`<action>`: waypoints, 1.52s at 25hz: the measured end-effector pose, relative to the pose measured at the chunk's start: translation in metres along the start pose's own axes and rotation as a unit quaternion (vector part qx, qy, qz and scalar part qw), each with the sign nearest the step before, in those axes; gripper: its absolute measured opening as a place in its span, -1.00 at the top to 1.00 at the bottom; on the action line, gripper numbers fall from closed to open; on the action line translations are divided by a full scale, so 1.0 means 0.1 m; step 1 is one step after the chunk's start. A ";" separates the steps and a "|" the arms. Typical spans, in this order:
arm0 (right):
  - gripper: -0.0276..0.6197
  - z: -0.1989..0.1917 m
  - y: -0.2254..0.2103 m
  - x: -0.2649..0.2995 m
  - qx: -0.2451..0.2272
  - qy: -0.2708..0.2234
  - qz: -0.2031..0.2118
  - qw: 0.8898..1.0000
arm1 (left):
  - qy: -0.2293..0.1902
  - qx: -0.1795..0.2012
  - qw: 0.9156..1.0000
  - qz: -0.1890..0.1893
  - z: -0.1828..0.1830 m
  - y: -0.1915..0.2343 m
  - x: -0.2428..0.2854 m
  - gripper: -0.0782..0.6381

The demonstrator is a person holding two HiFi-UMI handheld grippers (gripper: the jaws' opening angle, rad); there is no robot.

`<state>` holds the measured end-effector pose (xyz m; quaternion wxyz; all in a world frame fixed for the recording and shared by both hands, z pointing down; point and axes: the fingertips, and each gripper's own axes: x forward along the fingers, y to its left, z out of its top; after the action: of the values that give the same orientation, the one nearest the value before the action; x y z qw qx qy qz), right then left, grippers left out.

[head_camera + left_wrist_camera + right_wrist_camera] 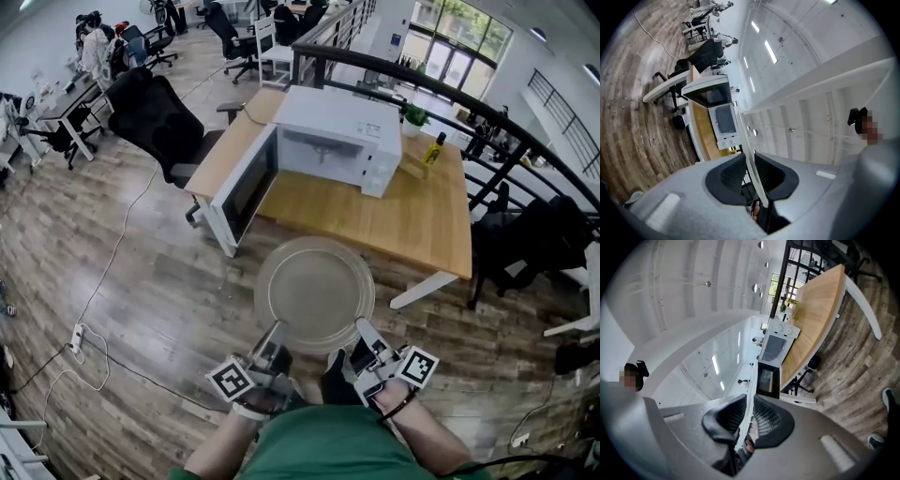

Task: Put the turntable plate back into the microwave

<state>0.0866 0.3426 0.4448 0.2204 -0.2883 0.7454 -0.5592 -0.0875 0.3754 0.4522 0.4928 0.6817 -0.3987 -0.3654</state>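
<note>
A round clear glass turntable plate (315, 292) hangs level above the wooden floor, in front of the table. My left gripper (276, 335) is shut on its near left rim, and my right gripper (362, 331) is shut on its near right rim. In the left gripper view the plate's edge (752, 161) runs between the dark pads; the right gripper view shows the plate's edge (749, 413) the same way. The white microwave (339, 139) stands on the wooden table (403, 220), its door (246, 187) swung wide open to the left and its cavity showing.
A yellow bottle (433, 148) and a small potted plant (413, 115) stand right of the microwave. A black office chair (159, 120) sits left of the table. A black railing (487, 122) runs behind it. Cables and a power strip (77, 337) lie on the floor at left.
</note>
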 end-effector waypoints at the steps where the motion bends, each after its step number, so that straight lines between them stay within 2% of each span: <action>1: 0.76 0.02 -0.02 0.02 0.002 0.001 0.000 1.000 | -0.001 -0.001 1.000 0.000 0.01 0.01 0.03 0.59; 10: 0.76 0.36 -0.18 0.42 0.024 0.027 0.022 0.999 | -0.025 0.005 0.999 0.021 0.18 0.10 0.41 0.59; 15: 0.76 0.78 -0.31 0.81 0.024 0.049 0.041 0.998 | -0.044 0.027 0.998 0.020 0.35 0.17 0.88 0.60; 27: 0.77 1.70 -0.64 1.36 0.038 0.082 0.043 0.995 | -0.067 0.040 0.996 0.040 0.45 0.33 1.92 0.59; 38: 0.77 2.01 -0.84 1.68 0.050 0.077 0.039 0.995 | -0.056 0.043 0.996 0.051 0.62 0.52 2.35 0.59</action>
<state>0.1092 0.0696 0.4687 0.1983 -0.2037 0.7420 -0.6071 -0.0551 0.1292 0.4619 0.4582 0.6597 -0.4747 -0.3600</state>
